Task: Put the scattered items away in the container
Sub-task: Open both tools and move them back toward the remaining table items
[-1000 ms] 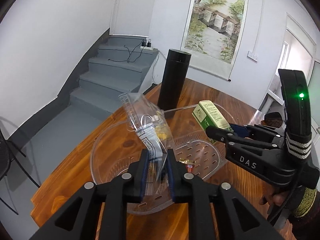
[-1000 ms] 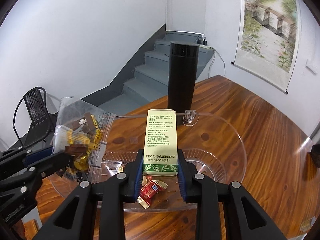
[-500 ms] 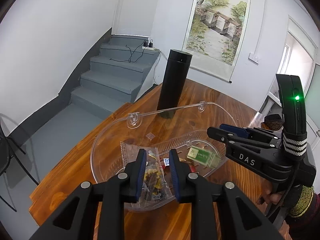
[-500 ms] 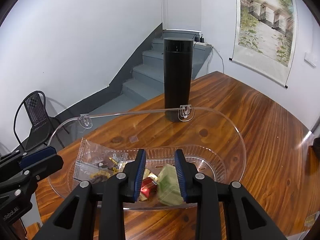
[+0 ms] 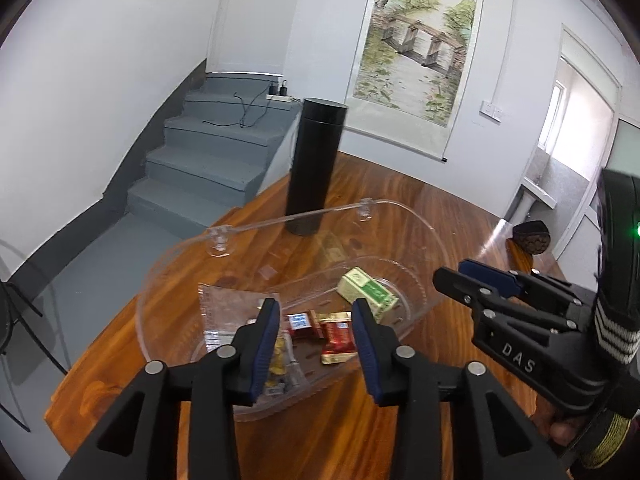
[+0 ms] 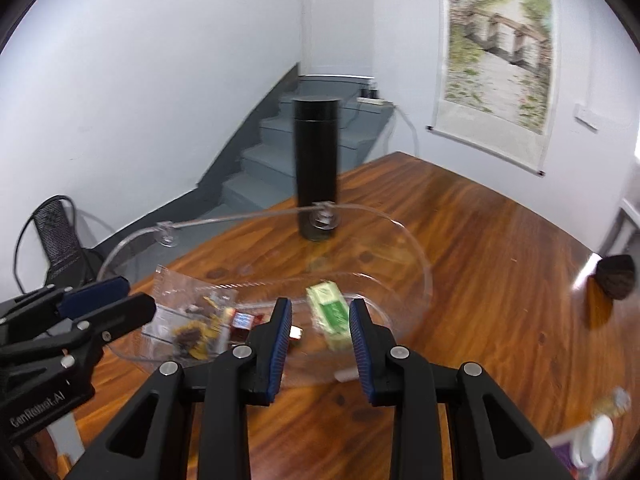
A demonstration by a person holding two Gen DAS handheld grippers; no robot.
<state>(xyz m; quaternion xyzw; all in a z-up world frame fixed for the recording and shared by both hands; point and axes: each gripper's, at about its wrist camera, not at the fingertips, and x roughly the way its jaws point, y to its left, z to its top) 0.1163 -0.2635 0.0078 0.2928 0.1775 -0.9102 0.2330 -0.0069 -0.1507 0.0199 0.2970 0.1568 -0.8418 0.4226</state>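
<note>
Closest to me, the left gripper (image 5: 316,344) hangs just above the near rim of the clear plastic basket (image 5: 432,240), its blue-padded jaws spread wide with nothing between them. The right gripper (image 6: 320,344) sits beside it, at about three o'clock from the left one, jaws likewise parted wide and empty; its picture is a little smeared. Inside the basket, at the nine o'clock end, lies a clear zip bag (image 5: 236,308) of small brown and yellow bits, flat on the slotted floor. Just beside it, toward the middle, are two red wrapped sweets (image 5: 336,336), one touching the other. Further along, at roughly two o'clock in the basket, a green and cream carton (image 5: 368,290) lies on its side, apart from the sweets. The basket's thin clear handle (image 5: 288,219) arches over its far rim. Beyond that, at twelve o'clock on the wooden table (image 5: 400,200), a tall black flask (image 5: 316,164) stands upright. Far off at two o'clock, near the table's edge, sits a small dark lump (image 5: 530,232) I cannot make out. Behind all this, grey stairs (image 5: 208,160) and a hanging landscape scroll (image 5: 416,40).
</note>
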